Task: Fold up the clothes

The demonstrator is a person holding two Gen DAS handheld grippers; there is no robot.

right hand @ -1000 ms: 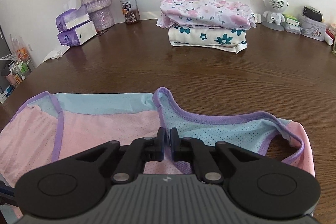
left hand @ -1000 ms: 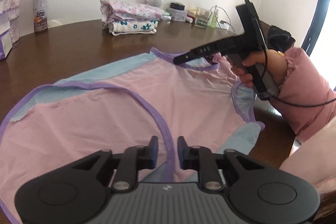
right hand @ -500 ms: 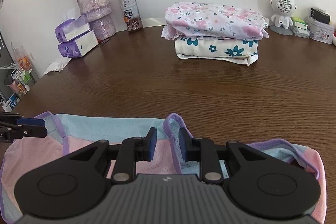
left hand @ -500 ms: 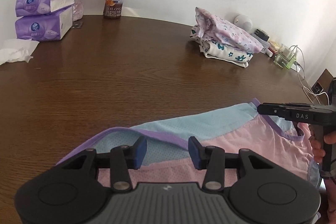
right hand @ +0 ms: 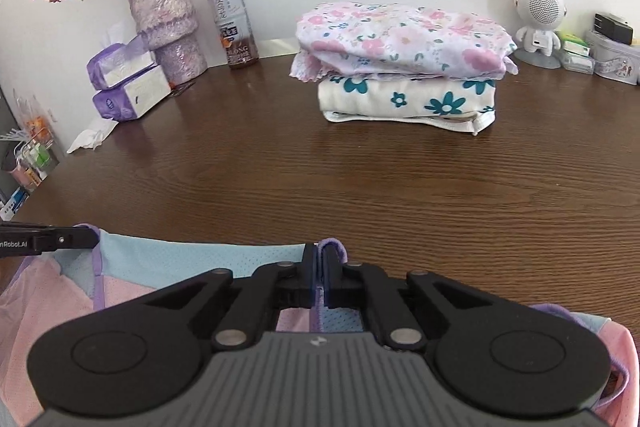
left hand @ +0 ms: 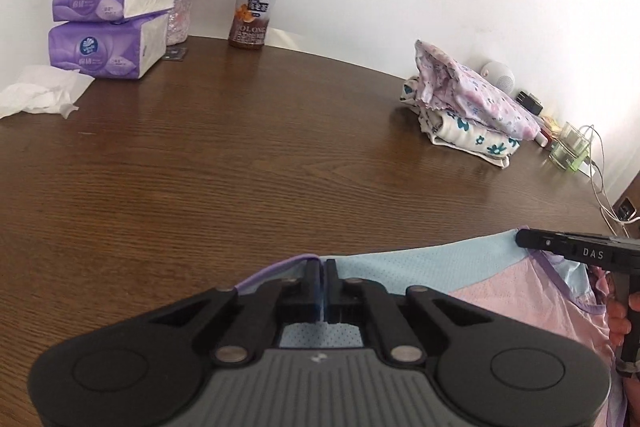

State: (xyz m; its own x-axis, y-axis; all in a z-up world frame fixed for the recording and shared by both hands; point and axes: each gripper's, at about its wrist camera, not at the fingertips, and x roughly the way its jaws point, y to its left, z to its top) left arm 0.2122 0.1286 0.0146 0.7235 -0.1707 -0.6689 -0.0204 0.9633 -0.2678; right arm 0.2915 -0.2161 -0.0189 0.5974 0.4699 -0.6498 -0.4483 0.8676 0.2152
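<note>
**Both claws pinched on the top hem, fold about to start**

So the pink-and-blue mesh top (left hand: 500, 291) is lying flat at the near edge of the bench (left hand: 280, 167), and each claw has a corner of its far edge. The left claw (left hand: 323, 281) is closed on the purple-trimmed blue hem at the left end. The right claw (right hand: 320, 277) is clamped the same way on the purple binding further along to the right. Looks like the grab step is done. My guess is the next move is lifting both corners together and carrying them over evenly, or the mesh will skew. Both tools sit low and roughly level, pointing away across the bench toward the folded stack (right hand: 404, 63) at the back.
</note>
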